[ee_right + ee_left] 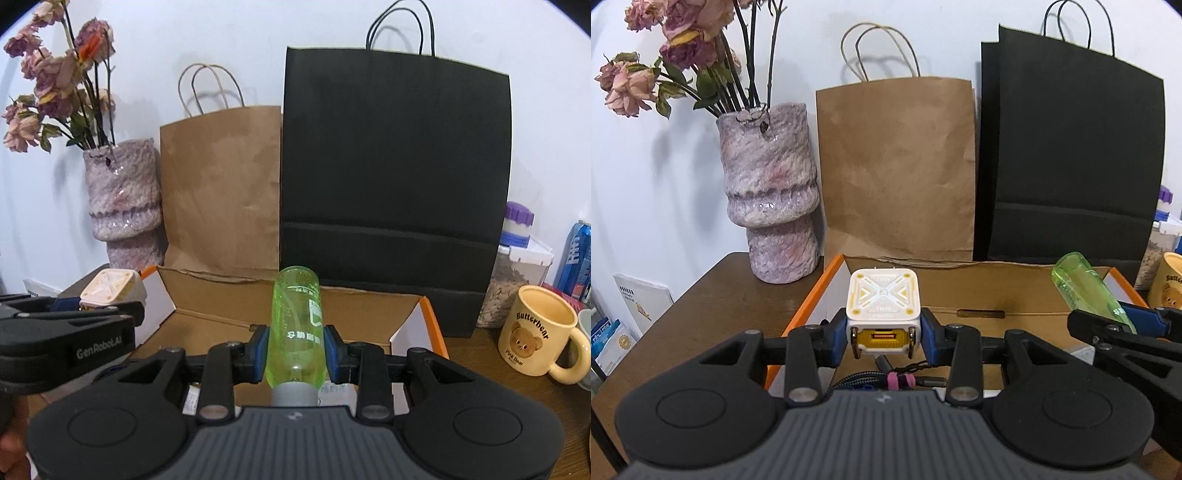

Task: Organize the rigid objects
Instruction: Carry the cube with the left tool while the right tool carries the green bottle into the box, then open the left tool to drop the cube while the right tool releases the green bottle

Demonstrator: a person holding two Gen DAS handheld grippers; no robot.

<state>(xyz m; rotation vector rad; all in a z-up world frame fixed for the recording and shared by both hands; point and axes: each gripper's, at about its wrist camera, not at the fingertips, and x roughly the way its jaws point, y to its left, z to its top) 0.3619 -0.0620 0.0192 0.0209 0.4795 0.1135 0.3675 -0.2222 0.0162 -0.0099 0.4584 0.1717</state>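
Observation:
My left gripper (883, 334) is shut on a white and yellow cube-shaped charger (883, 301) and holds it above the left end of an open cardboard box (979, 284) with orange edges. My right gripper (295, 349) is shut on a green transparent bottle (297, 317) with a grey cap, held over the same box (369, 306). The bottle (1086, 291) and right gripper also show at the right of the left wrist view. The charger (110, 286) and left gripper show at the left of the right wrist view. A braided cable (882, 380) lies in the box under the charger.
A pink textured vase (772, 192) with dried roses stands at the back left on the brown table (701, 310). A brown paper bag (897, 170) and a black paper bag (1071, 166) lean on the wall behind the box. A yellow bear mug (539, 328) and jars stand at the right.

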